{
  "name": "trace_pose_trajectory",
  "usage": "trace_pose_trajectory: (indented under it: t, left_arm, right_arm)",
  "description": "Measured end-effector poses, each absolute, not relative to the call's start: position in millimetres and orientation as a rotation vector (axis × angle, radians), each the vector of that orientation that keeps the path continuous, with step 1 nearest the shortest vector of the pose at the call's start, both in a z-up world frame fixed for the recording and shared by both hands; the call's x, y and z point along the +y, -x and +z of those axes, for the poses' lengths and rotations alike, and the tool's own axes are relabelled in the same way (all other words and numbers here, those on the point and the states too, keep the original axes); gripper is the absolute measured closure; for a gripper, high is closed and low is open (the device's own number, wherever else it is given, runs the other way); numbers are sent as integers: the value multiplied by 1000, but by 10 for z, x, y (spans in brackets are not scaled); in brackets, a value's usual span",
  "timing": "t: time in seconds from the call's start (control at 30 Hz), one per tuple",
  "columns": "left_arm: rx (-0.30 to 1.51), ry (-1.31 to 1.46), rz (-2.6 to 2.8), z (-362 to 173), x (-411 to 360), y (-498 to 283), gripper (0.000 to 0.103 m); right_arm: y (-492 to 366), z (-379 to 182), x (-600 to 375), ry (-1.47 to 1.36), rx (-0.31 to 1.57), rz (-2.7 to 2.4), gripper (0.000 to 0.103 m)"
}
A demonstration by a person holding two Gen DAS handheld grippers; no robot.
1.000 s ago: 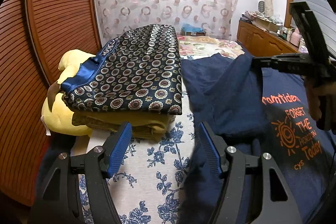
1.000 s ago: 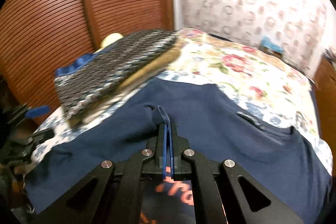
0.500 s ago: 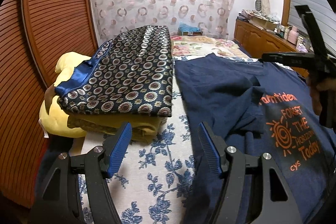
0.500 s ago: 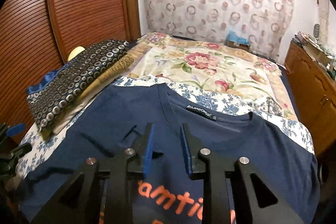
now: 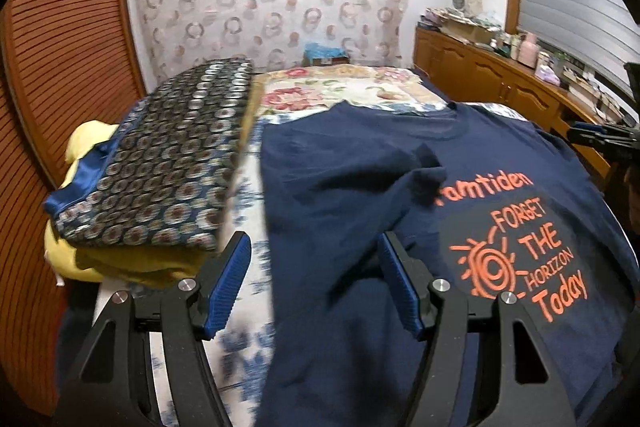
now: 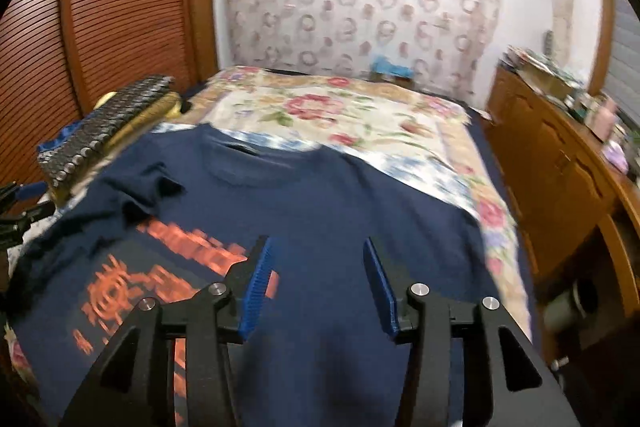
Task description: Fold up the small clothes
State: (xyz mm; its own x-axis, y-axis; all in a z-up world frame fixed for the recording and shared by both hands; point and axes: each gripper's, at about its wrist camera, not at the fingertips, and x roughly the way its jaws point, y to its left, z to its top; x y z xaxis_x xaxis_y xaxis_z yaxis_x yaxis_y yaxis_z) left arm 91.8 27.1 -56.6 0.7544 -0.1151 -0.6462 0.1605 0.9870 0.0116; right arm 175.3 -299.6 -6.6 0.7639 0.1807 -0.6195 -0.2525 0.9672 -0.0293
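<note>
A navy T-shirt with orange print lies face up on the bed, its left sleeve folded in over the chest. It also shows in the right wrist view, with the folded sleeve at the left. My left gripper is open and empty, just above the shirt's left side. My right gripper is open and empty above the shirt's middle. The right gripper shows at the far right edge of the left wrist view.
A stack of folded cloth, a patterned dark piece on yellow bedding, lies left of the shirt. A wooden slatted wardrobe stands at the left. A wooden dresser with clutter lines the right. The floral bedspread extends behind.
My right gripper has let go of the sleeve, opened wide and drawn back to the right. The sleeve now lies folded on the chest. My left gripper has shifted right over the shirt.
</note>
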Motion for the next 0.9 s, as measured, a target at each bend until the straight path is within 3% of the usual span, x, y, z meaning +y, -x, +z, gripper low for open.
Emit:
trace_pose_trajectory:
  t: [0.4,0.9]
  left_arm:
    - [756,-108,-239,-697,-232,-1113,36]
    - [838,-166,-293,-856,-577,-1254,36]
  right_arm:
    - [-1492,-402,-3852,-25,758,71,54]
    - [-1617,-429,-4188,-142,825,101,54]
